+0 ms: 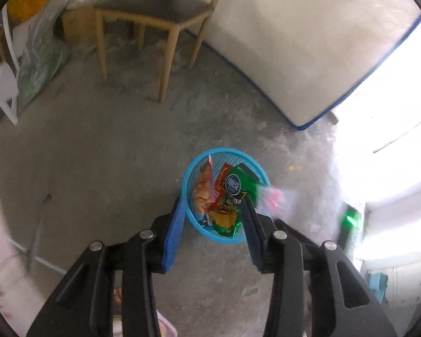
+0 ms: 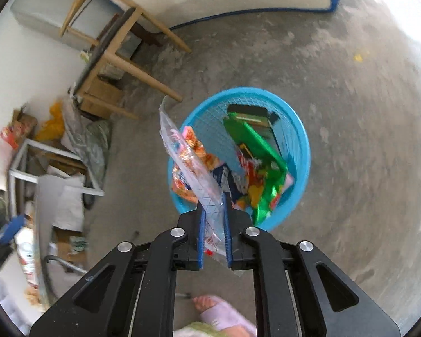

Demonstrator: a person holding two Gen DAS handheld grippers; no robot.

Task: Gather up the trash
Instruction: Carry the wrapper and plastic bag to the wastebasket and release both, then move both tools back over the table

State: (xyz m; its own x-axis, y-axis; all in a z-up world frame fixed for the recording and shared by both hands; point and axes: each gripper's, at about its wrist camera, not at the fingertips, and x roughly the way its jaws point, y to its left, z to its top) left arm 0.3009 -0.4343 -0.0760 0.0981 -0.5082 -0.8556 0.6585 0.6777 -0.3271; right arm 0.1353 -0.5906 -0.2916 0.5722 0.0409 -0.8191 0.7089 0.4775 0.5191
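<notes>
Dropping a clear wrapper (image 2: 192,168) into the blue basket (image 2: 300,146) on the floor.

Both claws are hanging over the basket, which is already holding several snack bags, among them a green one (image 2: 255,140). The right claw (image 2: 214,210) is standing only slightly apart with the wrapper between its pads; whether the pads are pressing on the film or barely touching it I cannot tell. The wrapper is sticking up toward the far left, leaning out over the basket's left rim. To do this well, the right claw should be shifting right toward the basket's middle before spreading fully, so the light film is falling inside and not sliding down the outside. The left claw (image 1: 212,213) is standing apart and empty above the near rim; it should be keeping clear.
</notes>
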